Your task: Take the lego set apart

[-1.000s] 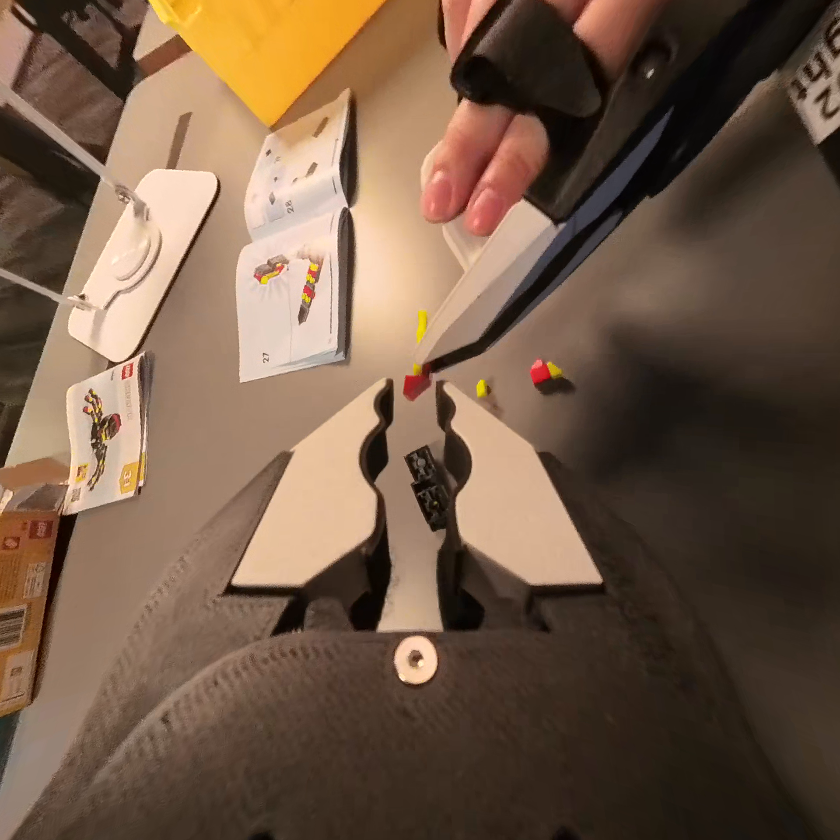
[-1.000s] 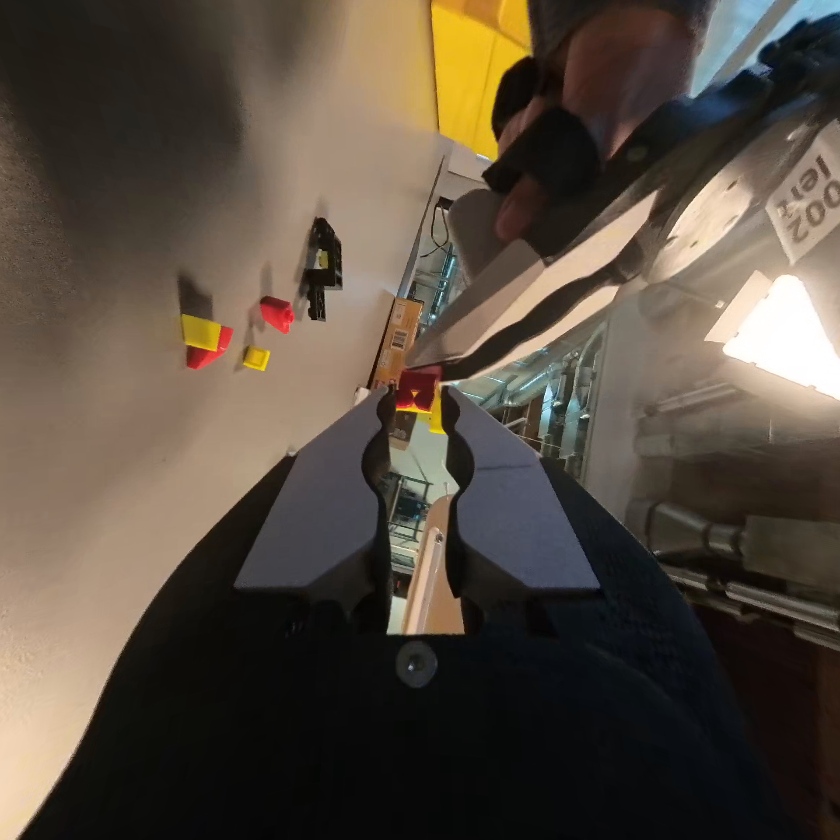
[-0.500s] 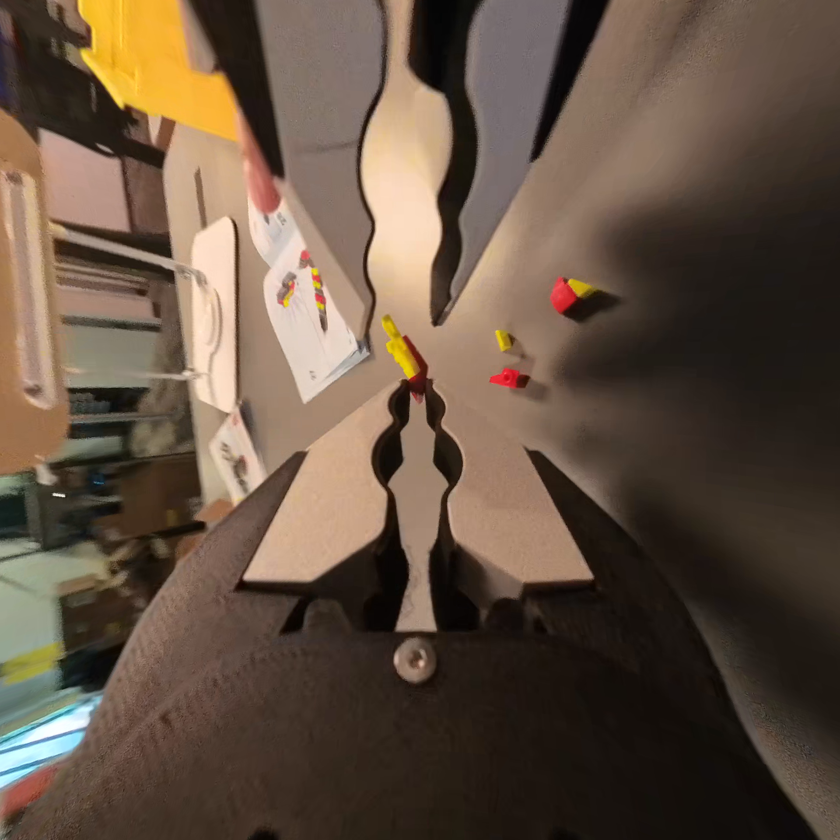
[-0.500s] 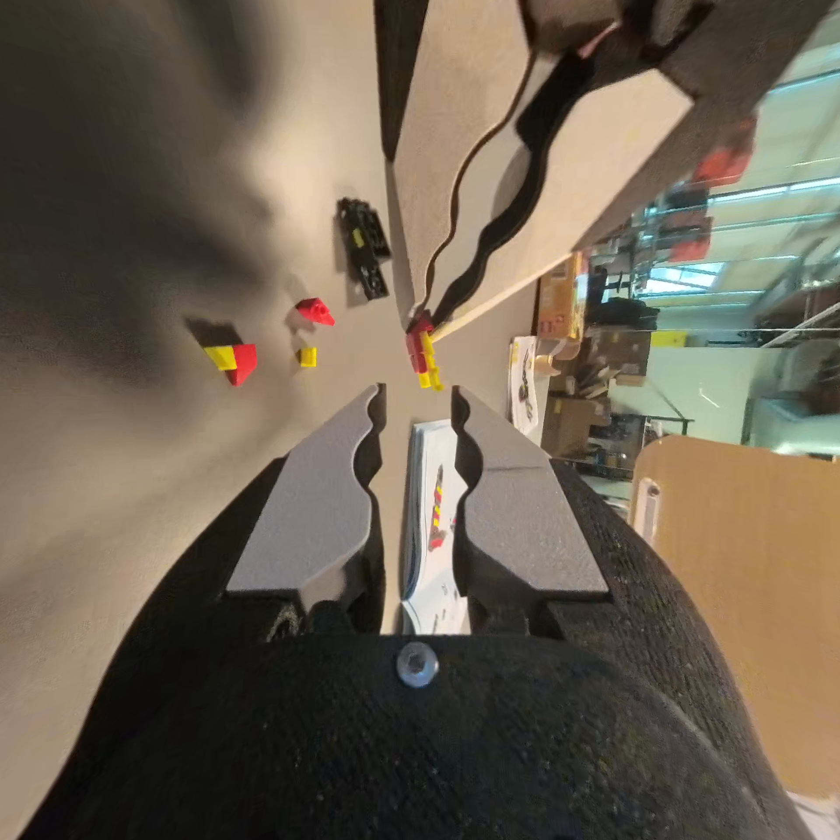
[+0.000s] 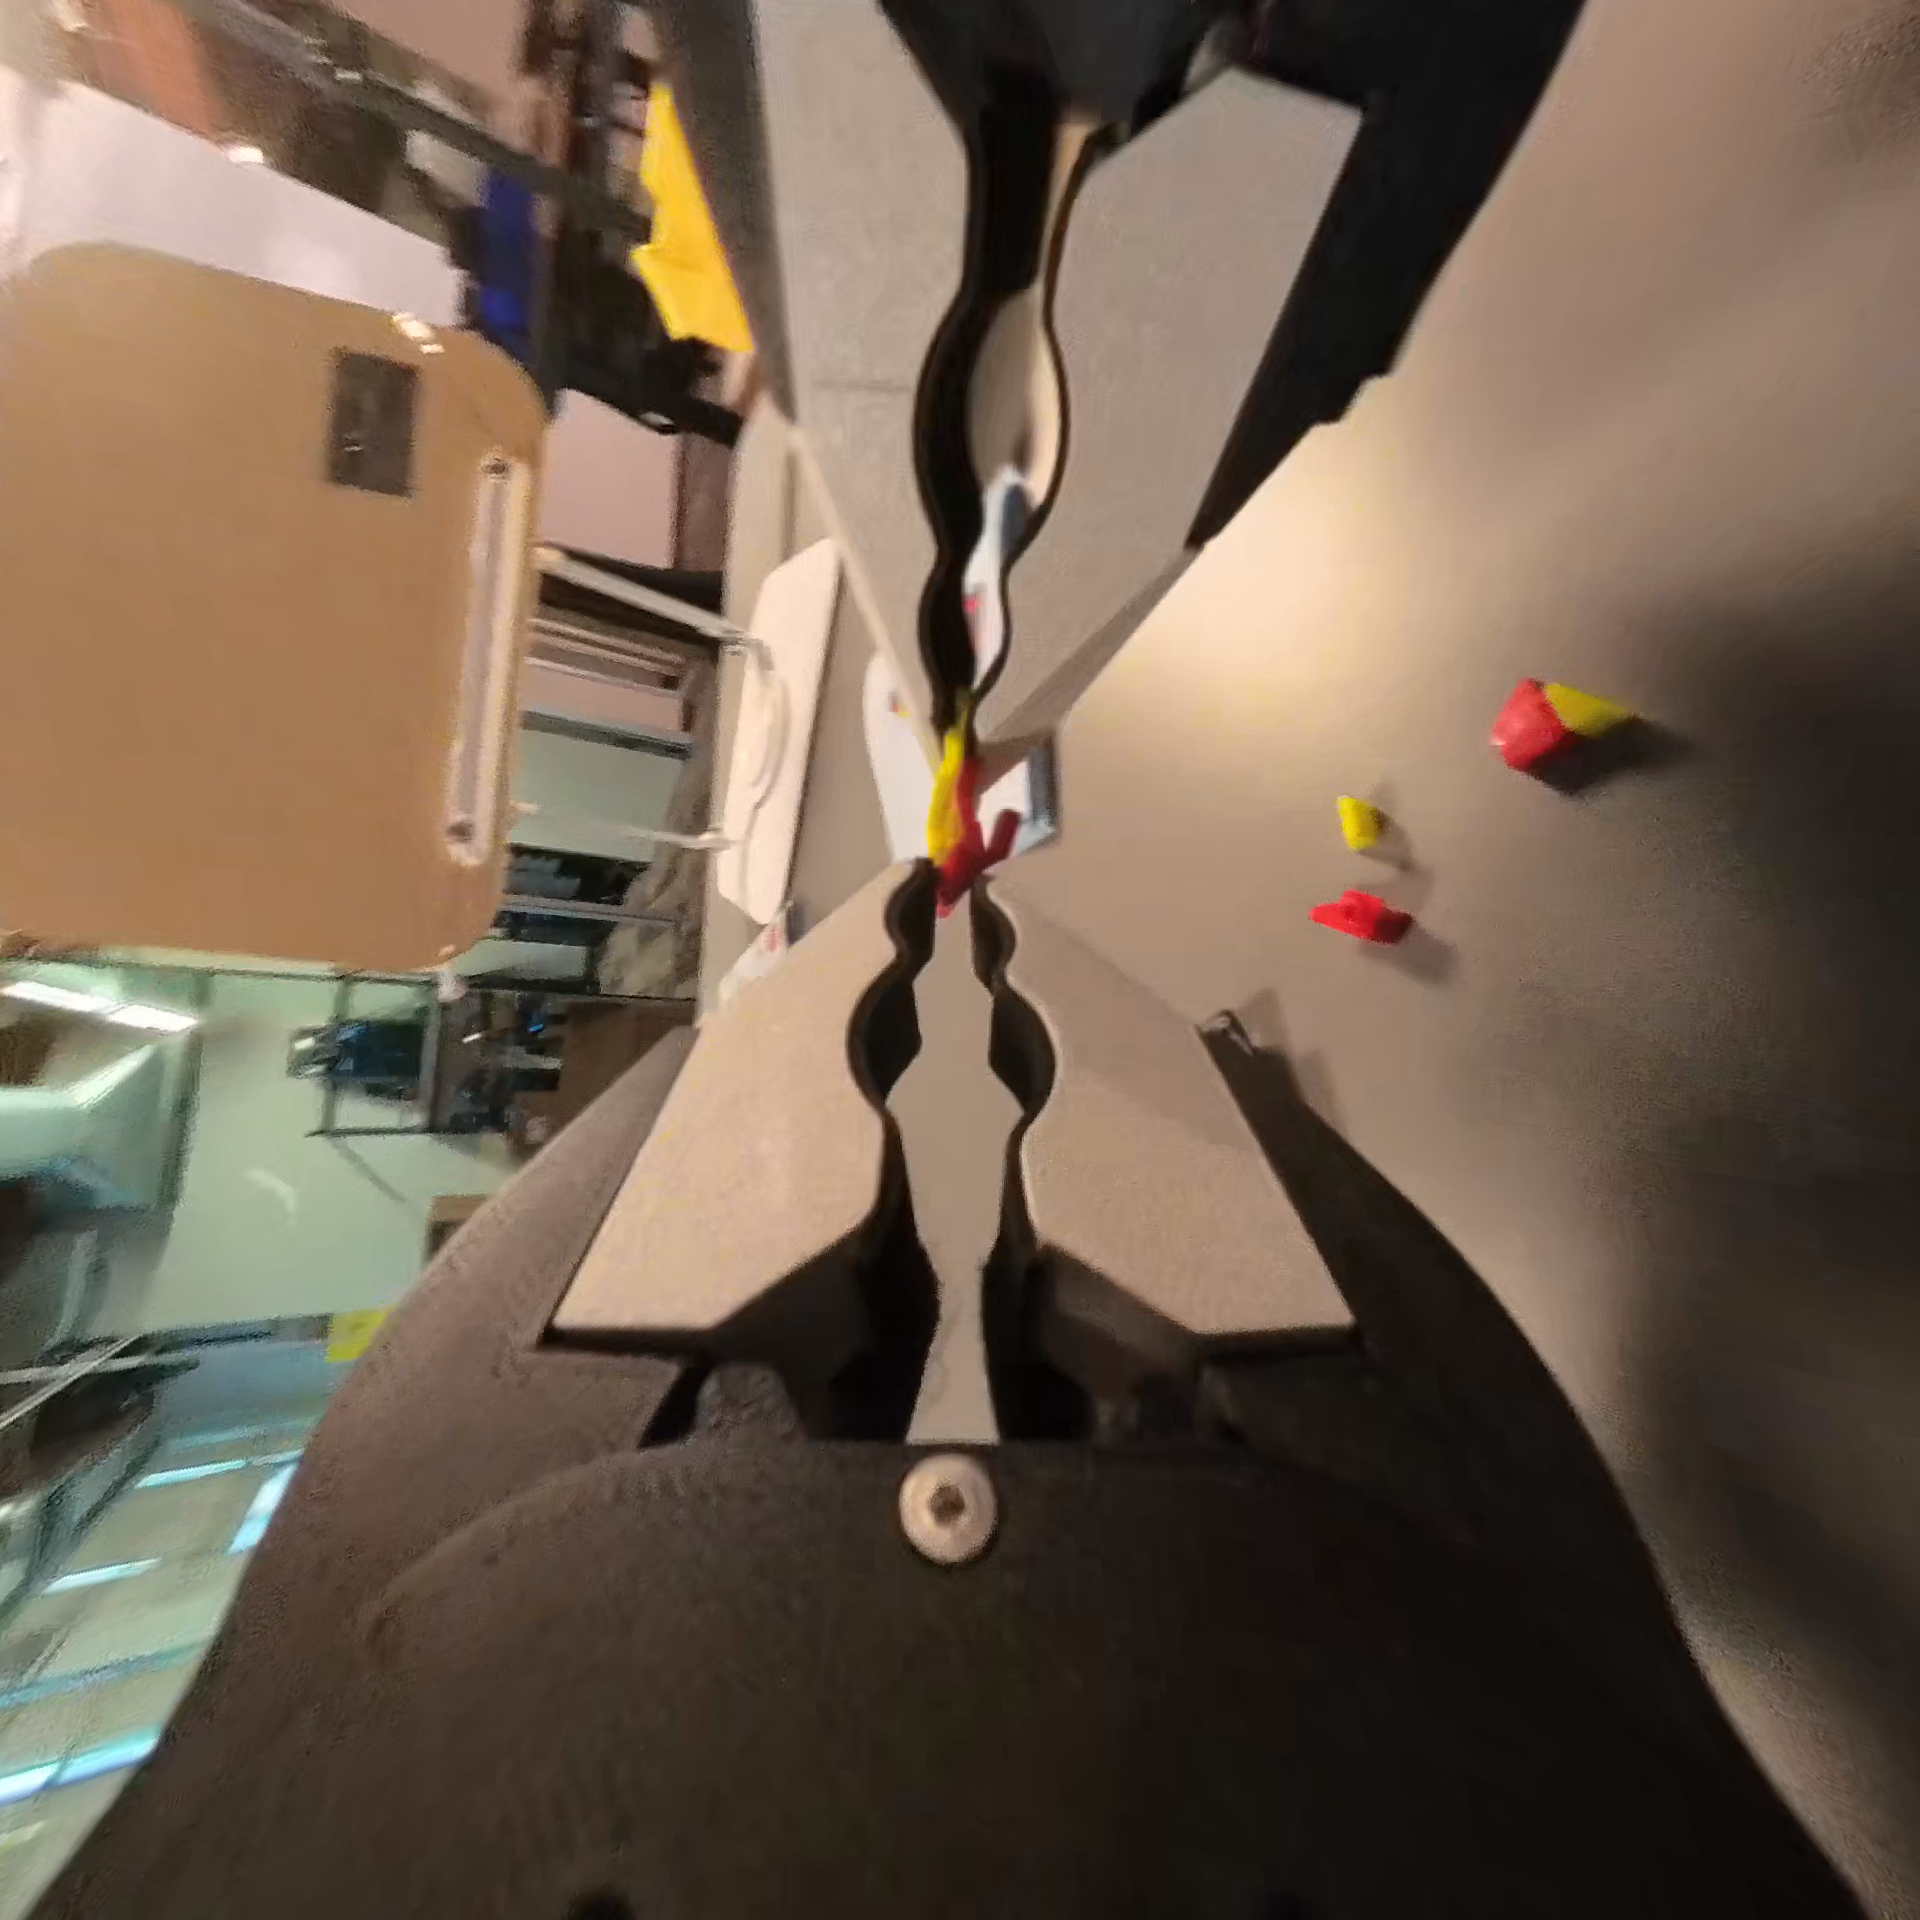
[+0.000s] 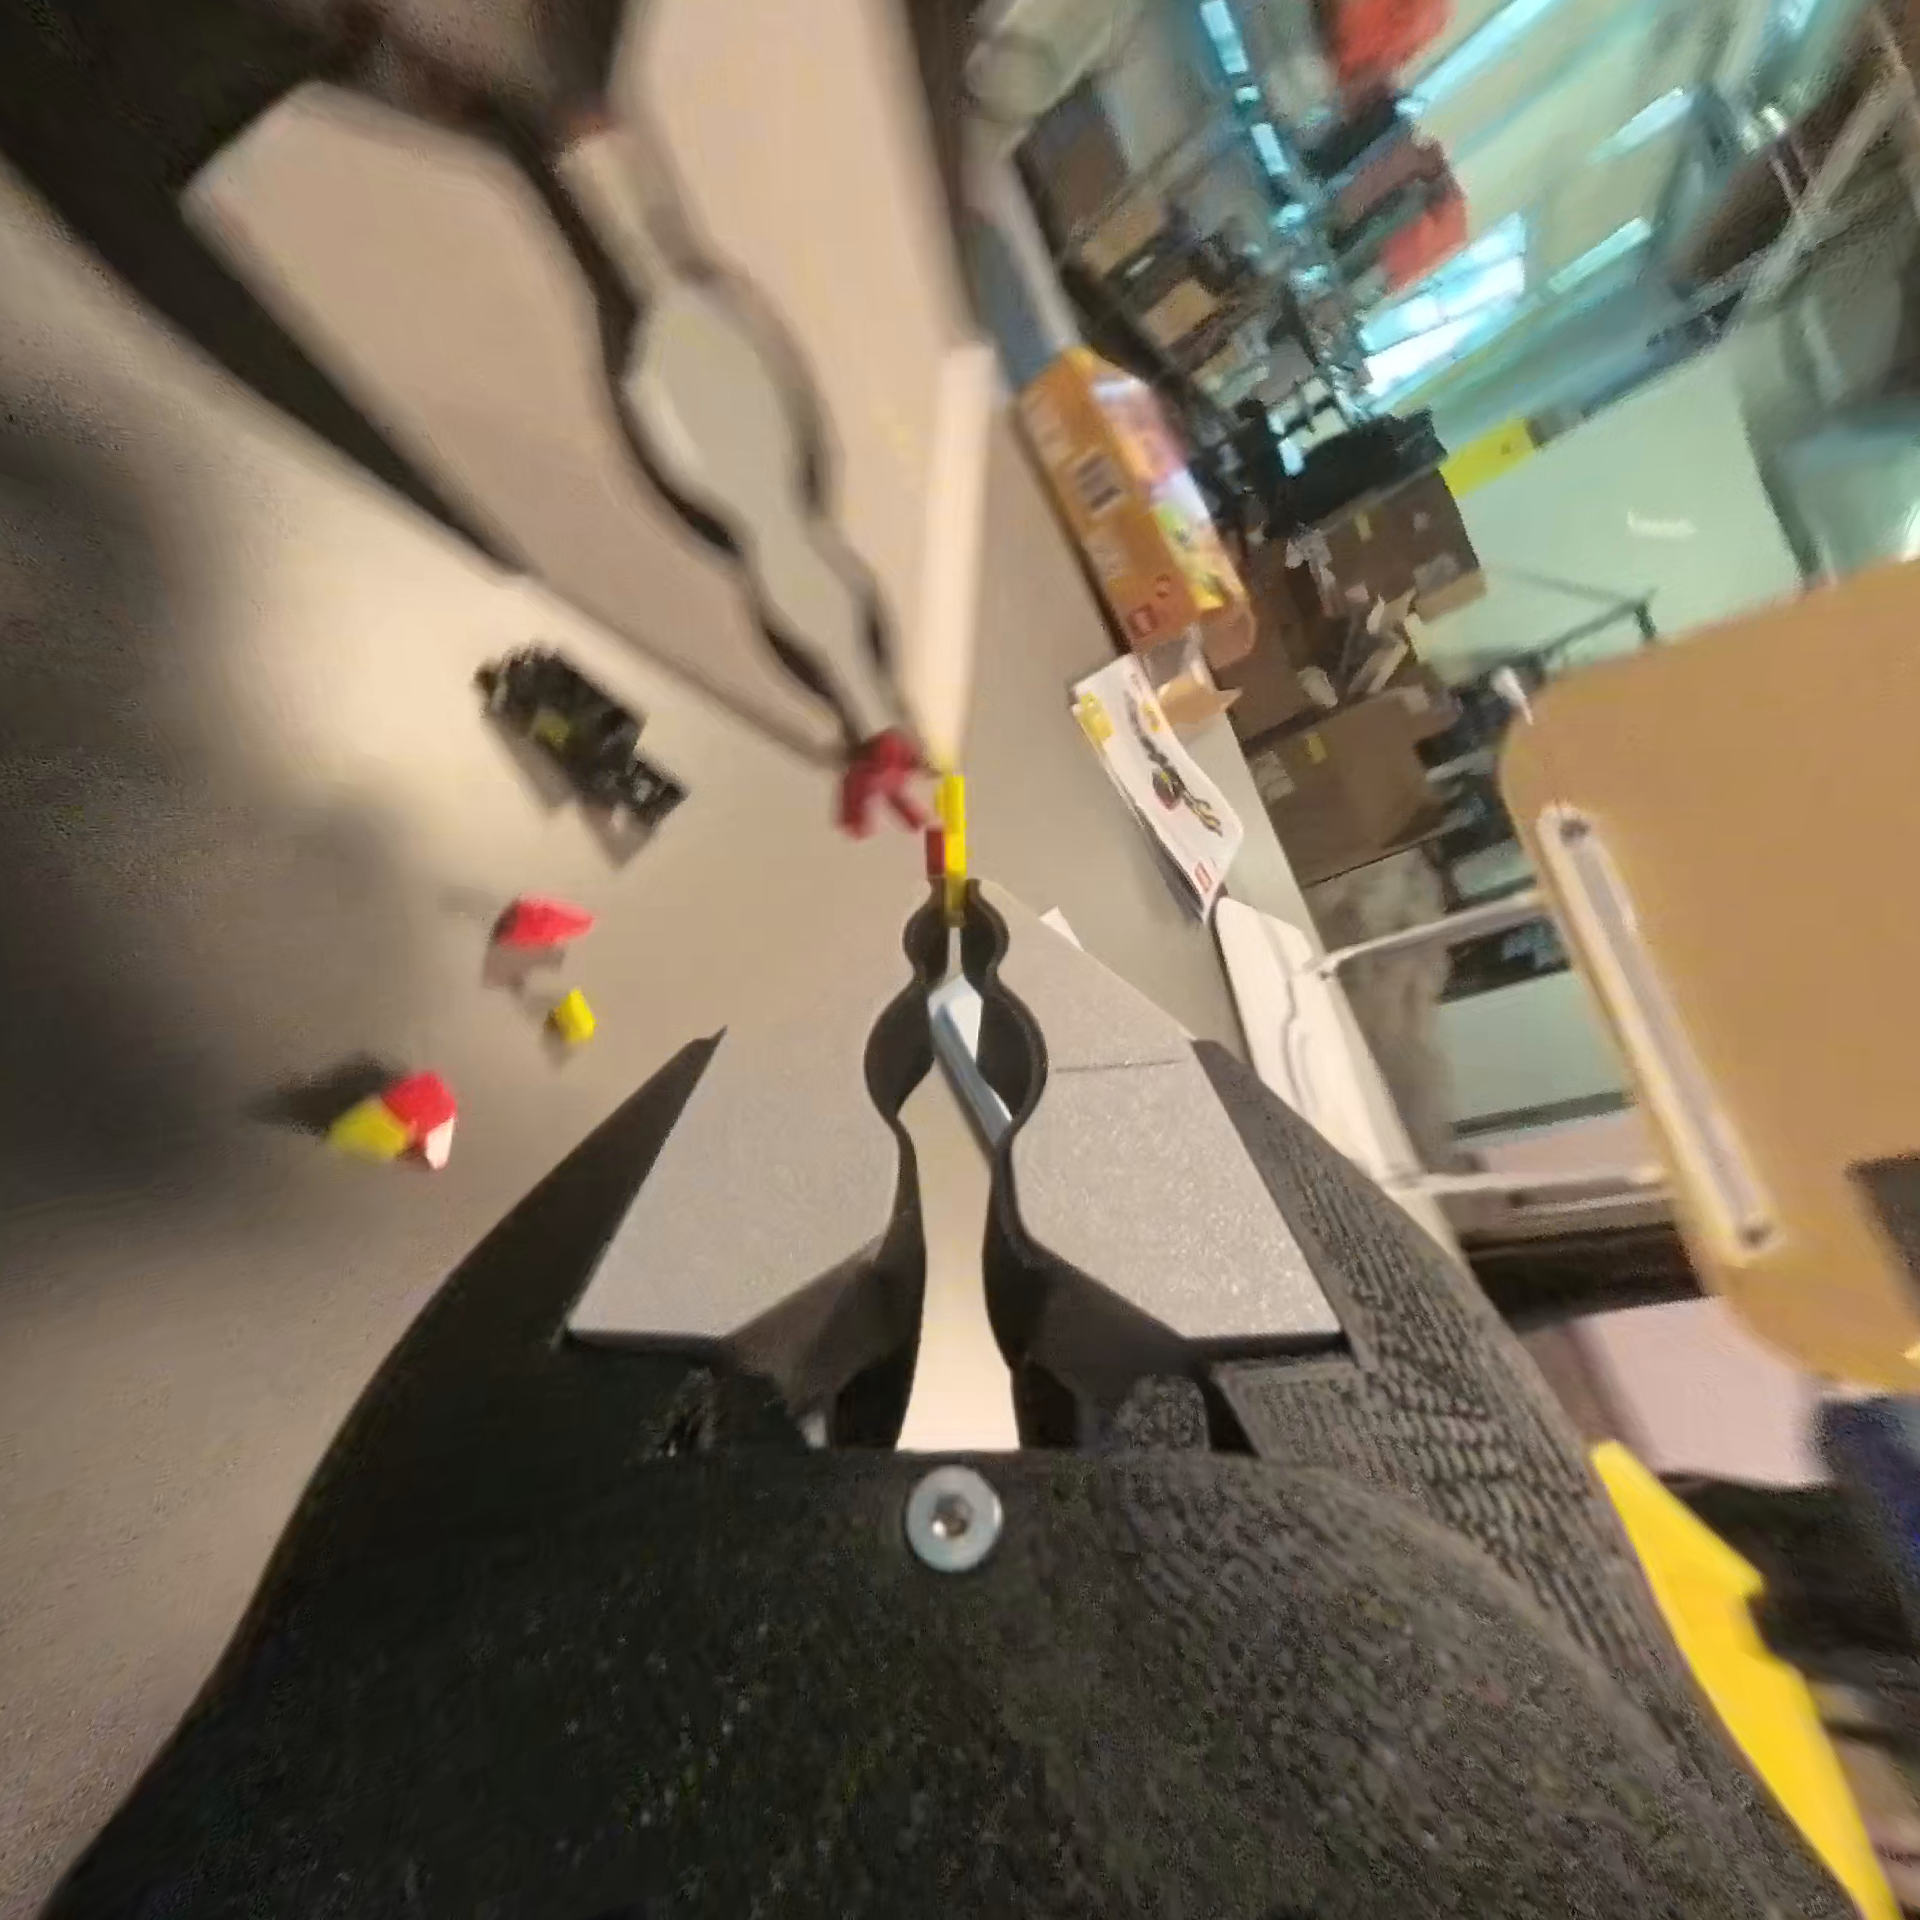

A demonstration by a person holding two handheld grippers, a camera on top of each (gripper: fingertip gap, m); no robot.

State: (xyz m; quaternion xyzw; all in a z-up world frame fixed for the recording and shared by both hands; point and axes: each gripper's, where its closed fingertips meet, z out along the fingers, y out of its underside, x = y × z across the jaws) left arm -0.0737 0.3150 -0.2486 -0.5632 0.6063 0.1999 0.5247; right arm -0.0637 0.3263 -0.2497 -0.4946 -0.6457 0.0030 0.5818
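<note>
1. A grey table [image 5: 1351, 1039] is seen tilted in both wrist views, with both grippers held over it.
2. A tan chair back [image 5: 239, 603] is seen at 9 o'clock in the left wrist view, off the table.
3. The left gripper [image 5: 951, 883] is seen with its tips nearly pressed together, pinched on the red end of the lego strip [image 5: 958, 821]. In the right wrist view this gripper comes in from 11 o'clock.
4. The right gripper [image 6: 953, 909] is seen with its tips closed on the yellow end of the same strip, which is held in the air between the two grippers at the middle of each view.
5. An orange box [image 6: 1127, 499] is seen at 1 o'clock in the right wrist view, at the far edge of the table.
6. An instruction booklet [image 6: 1164, 790] is laid just below that box, towards 3 o'clock.
7. A black lego piece [image 6: 577, 732] is laid on the table at 10 o'clock of the right wrist view.
8. A red-and-yellow piece [image 5: 1553, 717] is laid at 3 o'clock in the left wrist view, apart from the others.
9. A small red piece [image 5: 1359, 916] is laid nearer the grippers.
10. A small yellow piece [image 5: 1359, 823] is laid just beside the red one, though contact cannot be told.
</note>
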